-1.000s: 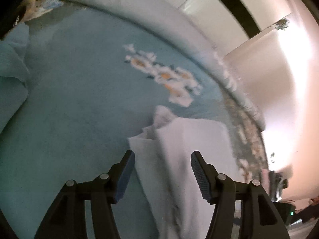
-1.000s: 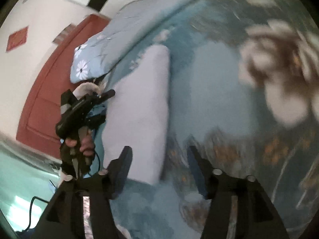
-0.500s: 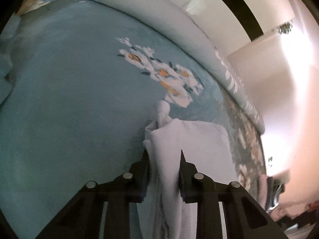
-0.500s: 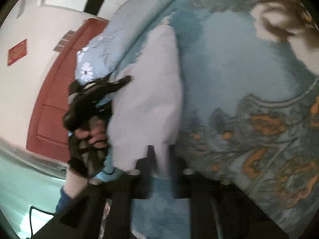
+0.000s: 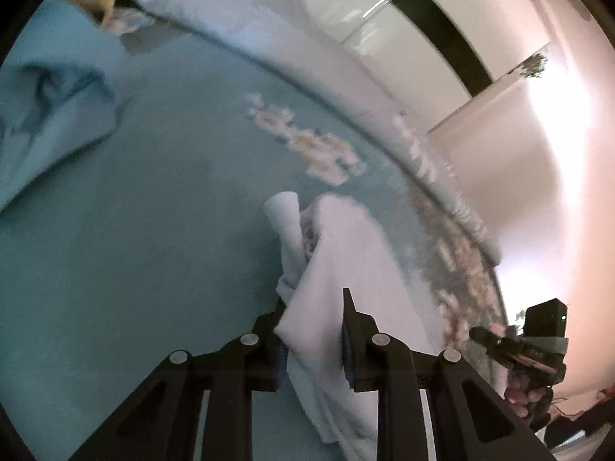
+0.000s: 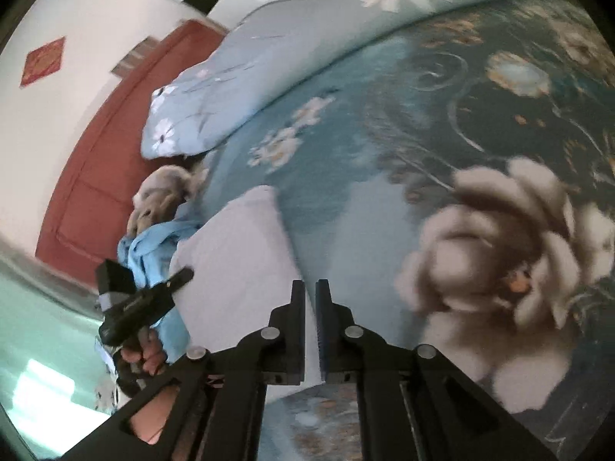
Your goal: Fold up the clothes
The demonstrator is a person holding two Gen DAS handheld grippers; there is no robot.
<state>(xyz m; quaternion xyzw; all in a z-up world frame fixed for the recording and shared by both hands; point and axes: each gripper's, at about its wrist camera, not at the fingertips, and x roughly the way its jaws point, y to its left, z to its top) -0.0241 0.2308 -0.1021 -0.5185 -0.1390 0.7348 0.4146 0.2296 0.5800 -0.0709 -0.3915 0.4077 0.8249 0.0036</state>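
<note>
Grippers, left [image 5: 313, 330] and right [image 6: 310, 330], pinch the pale lilac folded garment's [image 5: 346, 253] ends; mid-fold, next needs an even carry-over onto the teal floral bedspread [image 5: 153, 230].

Open blanket [image 5: 134, 269] left of the white garment [image 5: 346, 253]; blocked beyond by pillows [image 6: 246, 73] and rumpled blue cloth [image 5: 50, 123].

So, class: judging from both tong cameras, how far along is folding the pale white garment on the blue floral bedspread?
Done: the pale white cloth garment already lies as a narrow strip. In hand: left tongs pinch one bunched end, right tongs have shut at the other. Left: fold it across; the light blue crumpled garment beside it waits.
</note>
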